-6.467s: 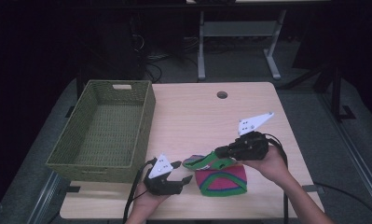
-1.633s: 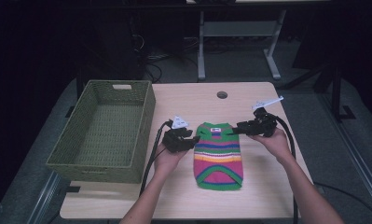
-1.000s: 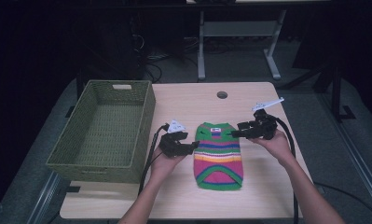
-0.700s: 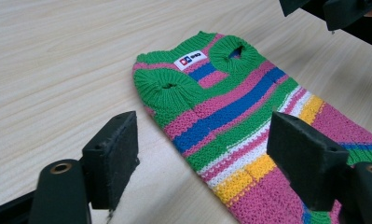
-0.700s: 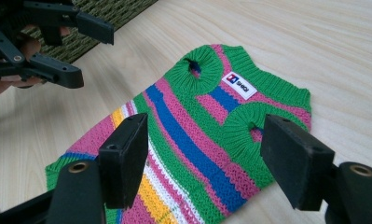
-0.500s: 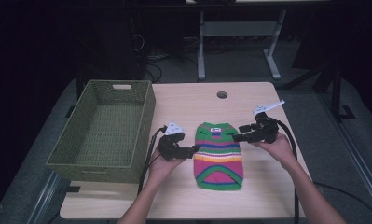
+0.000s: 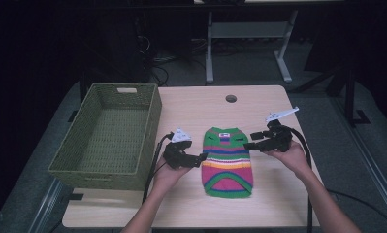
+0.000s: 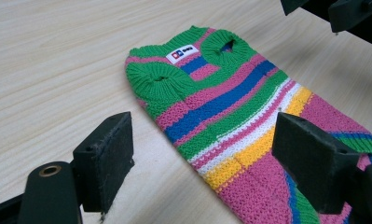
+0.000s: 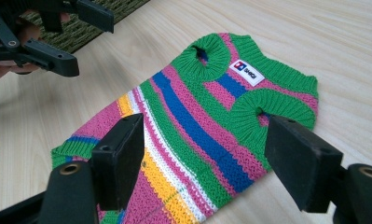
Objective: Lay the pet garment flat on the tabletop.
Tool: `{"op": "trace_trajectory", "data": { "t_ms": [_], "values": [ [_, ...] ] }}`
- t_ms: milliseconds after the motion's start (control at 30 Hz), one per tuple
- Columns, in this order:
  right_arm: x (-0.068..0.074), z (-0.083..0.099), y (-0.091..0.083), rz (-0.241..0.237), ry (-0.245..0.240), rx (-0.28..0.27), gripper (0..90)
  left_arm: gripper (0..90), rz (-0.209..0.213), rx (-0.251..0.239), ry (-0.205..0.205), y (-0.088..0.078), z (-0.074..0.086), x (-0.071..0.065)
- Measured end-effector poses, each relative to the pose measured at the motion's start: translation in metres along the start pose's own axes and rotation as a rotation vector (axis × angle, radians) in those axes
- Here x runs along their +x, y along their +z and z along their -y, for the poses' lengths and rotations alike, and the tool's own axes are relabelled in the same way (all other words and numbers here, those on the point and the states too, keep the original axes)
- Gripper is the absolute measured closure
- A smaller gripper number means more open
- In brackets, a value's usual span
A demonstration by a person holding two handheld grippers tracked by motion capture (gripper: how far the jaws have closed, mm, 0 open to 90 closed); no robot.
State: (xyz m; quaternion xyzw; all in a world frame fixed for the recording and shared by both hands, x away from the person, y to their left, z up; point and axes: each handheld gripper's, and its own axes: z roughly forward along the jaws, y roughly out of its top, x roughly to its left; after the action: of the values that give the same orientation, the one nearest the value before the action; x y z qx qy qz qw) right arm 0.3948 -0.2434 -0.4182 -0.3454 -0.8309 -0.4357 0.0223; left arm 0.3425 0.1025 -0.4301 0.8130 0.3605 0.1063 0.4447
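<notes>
A woven green basket (image 7: 108,133) sits at the table's left. Just right of it, the left gripper (image 7: 199,158) has just been opening and hangs released beside the striped knitted pet sweater (image 7: 227,160) (flat on the pale wooden table (image 7: 196,104)). The right gripper (image 7: 249,145), likewise just released, hovers at the sweater's far edge.

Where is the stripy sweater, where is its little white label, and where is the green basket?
stripy sweater (image 7: 227,160): high view, on its middle stripes.
white label (image 9: 246,72): right gripper view, on the patch near the neck.
green basket (image 7: 150,114): high view, on its right wall.
</notes>
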Motion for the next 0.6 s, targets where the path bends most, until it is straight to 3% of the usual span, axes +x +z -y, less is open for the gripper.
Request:
{"op": "trace_trajectory", "data": {
  "t_ms": [567,600],
  "values": [
    [0.002,0.014,-0.009,0.003,-0.003,-0.006,27.7,20.3,-0.006,0.020,0.012,-0.005,0.013,-0.002],
    [0.002,0.015,-0.010,0.002,-0.006,-0.005,27.7,20.3,-0.002,0.012,-0.003,-0.006,0.014,-0.002]
  ]
}}
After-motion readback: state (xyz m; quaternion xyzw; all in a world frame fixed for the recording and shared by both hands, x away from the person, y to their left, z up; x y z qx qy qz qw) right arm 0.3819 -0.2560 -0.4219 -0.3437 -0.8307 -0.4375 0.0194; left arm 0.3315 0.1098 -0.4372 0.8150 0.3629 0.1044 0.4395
